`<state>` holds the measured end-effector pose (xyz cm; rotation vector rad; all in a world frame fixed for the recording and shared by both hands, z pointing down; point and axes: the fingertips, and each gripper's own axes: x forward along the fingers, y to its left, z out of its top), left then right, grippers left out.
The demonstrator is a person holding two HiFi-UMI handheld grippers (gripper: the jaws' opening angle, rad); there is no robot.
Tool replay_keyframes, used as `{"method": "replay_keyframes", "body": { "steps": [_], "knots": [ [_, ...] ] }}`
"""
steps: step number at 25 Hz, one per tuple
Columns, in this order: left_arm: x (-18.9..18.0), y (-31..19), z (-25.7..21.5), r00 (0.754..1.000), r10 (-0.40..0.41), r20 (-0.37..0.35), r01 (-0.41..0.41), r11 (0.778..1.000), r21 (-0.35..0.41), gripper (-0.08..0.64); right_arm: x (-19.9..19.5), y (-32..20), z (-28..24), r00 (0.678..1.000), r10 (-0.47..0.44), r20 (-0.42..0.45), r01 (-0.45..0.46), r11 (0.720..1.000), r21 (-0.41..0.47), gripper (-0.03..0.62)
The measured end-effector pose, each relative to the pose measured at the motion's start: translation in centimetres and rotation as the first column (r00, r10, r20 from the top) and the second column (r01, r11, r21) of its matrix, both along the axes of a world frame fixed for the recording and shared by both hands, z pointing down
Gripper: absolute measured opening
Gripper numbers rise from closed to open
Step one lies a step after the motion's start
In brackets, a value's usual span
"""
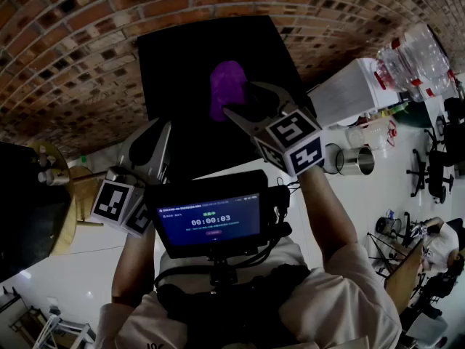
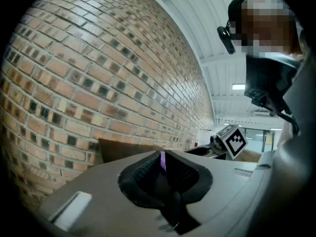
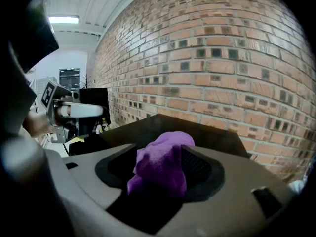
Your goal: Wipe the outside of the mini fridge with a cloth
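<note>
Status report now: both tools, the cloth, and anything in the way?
Right tool open around purple cloth, not clamped. Left tool shut, held aside. Cloth bunched on mini fridge top. Nothing seen blocking.

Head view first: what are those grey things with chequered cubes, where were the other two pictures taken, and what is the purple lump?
There is no robot: a person holds a tool in each hand, and the cubes are part of them. The head view comes from a camera on the person's head, looking down. The other two come from cameras riding on each tool, looking along its jaws. The black box by the brick wall is a mini fridge; the lump on top is a cloth. The right tool stands wide open with the cloth between its jaws, apparently not yet squeezing it. The left tool has its jaws nearly together and seems to hold nothing.
</note>
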<state>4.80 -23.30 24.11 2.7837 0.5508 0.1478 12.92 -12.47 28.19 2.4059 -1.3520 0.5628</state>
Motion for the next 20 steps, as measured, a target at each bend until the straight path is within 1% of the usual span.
{"method": "replay_keyframes", "body": {
  "steps": [2, 3, 4, 6, 8, 11, 14, 17, 20],
  "knots": [
    [-0.4, -0.5, -0.3, 1.0, -0.008, -0.014, 0.008, 1.0, -0.015, 0.056, 0.4, 0.0, 0.8, 1.0, 0.02, 0.02, -0.019, 0.999, -0.033, 0.293],
    [-0.6, -0.5, -0.4, 1.0, -0.007, -0.021, 0.007, 1.0, -0.022, 0.061, 0.6, 0.1, 1.2, 0.999, 0.024, 0.03, -0.023, 0.998, -0.052, 0.282],
    [-0.8, -0.4, -0.4, 1.0, -0.001, -0.028, 0.0, 1.0, -0.029, 0.061, 0.8, 0.3, 1.7, 0.999, 0.026, 0.042, -0.023, 0.997, -0.069, 0.239],
    [-1.0, 0.3, -0.5, 0.999, 0.019, -0.041, -0.021, 0.999, -0.041, 0.061, 1.1, 1.0, 2.5, 0.998, 0.031, 0.058, -0.026, 0.995, -0.094, 0.232],
    [-1.2, 0.8, -0.4, 0.998, 0.037, -0.048, -0.039, 0.998, -0.049, 0.061, 1.4, 1.2, 2.4, 0.998, 0.04, 0.05, -0.034, 0.994, -0.103, 0.192],
    [-1.6, 0.1, -0.1, 0.997, 0.057, -0.043, -0.06, 0.996, -0.064, 0.061, 1.5, 0.7, 2.4, 0.998, 0.052, 0.03, -0.047, 0.99, -0.132, 0.137],
    [-2.0, -1.0, 0.1, 0.997, 0.071, -0.037, -0.074, 0.994, -0.08, 0.061, 1.6, 0.2, 2.3, 0.997, 0.069, 0.02, -0.065, 0.986, -0.152, 0.12],
    [-2.3, -1.6, 0.2, 0.996, 0.078, -0.034, -0.08, 0.993, -0.091, 0.061, 2.2, -0.3, 0.9, 0.996, 0.086, 0.005, -0.085, 0.986, -0.142, 0.117],
    [-2.6, -2.3, 0.3, 0.996, 0.078, -0.033, -0.081, 0.991, -0.105, 0.061, 3.0, -1.9, -1.1, 0.997, 0.083, -0.012, -0.083, 0.99, -0.117, 0.117]
  ]
}}
